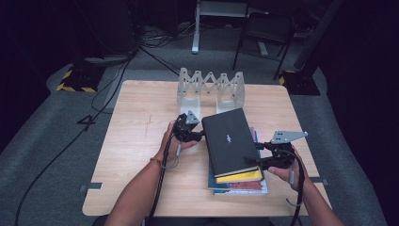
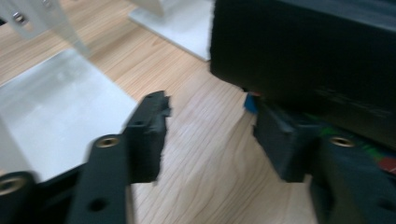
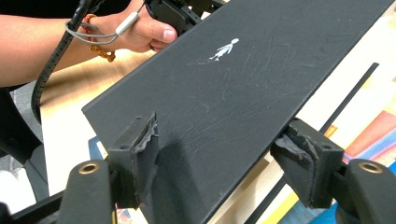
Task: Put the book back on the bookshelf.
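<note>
Two grippers are flanking a black book [image 1: 230, 141] that is lying on top of a small stack of books [image 1: 240, 184] on the pale wooden table [image 1: 141, 141]. The black book is a flat, matte hardcover rectangle, finely scratched, with a small white figure printed on its cover. Its long axis is running from the near edge of the table toward the white zigzag rack [image 1: 210, 87] at the far edge, leaning slightly left.

To the left of the black book, the left gripper [image 1: 200, 136] is meeting its far left corner. In the left gripper view its worn black foam pads [image 2: 149, 133] are standing apart over bare wood, one pad under the corner, nothing pinched.

To the right of the black book, the right gripper [image 1: 256, 160] is at its near right edge. Its jaws are half open, one pad [image 3: 140, 149] lying on the cover and the other [image 3: 303, 156] beside the edge; whether they are gripping is unclear.
</note>
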`<state>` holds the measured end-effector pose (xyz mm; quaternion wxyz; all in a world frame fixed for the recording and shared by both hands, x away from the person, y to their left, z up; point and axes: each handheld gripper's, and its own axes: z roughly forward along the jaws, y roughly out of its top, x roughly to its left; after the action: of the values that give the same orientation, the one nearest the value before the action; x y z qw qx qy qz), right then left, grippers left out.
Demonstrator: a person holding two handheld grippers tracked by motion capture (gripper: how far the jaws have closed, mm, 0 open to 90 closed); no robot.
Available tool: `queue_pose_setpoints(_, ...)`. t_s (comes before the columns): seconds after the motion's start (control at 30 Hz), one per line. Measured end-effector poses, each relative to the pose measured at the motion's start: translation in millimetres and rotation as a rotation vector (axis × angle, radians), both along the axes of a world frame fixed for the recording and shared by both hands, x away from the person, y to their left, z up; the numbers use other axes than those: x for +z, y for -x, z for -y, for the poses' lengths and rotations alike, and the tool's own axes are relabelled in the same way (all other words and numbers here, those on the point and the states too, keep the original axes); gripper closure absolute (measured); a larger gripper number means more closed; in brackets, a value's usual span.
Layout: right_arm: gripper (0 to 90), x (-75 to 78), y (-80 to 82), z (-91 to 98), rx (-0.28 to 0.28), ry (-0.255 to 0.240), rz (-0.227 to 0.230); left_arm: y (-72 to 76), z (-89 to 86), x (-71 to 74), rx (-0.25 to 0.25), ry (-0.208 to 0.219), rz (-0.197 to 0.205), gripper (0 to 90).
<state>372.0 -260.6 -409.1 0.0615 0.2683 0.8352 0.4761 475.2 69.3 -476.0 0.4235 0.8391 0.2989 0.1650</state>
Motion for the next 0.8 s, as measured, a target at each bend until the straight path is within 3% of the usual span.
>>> queue_pose_setpoints(0.23, 35.4, 3.7, 9.1, 1.2, 0.02, -0.007, 0.094, 5.1, 3.0, 5.4, -0.021, 0.102, 0.007, 72.6)
queue_pose_setpoints(0.33, 37.8, 8.3, 14.5, 1.6, 0.049, -0.004, 0.137, 6.8, 2.9, 11.9, -0.033, 0.153, 0.001, 77.7)
queue_pose_setpoints(0.53, 44.6, 17.1, 23.7, 3.1, 0.069, -0.01, 0.192, 9.0, 4.8, 27.0, -0.039, 0.174, 0.022, 80.7)
queue_pose_setpoints(0.63, 49.7, 22.3, 27.5, 3.6, 0.079, -0.015, 0.227, 8.8, 2.8, 35.6, -0.047, 0.219, 0.021, 82.5)
queue_pose_setpoints(0.8, 55.0, 23.7, 29.0, 3.5, 0.107, -0.026, 0.263, 10.0, -3.0, 47.5, -0.065, 0.26, 0.054, 82.4)
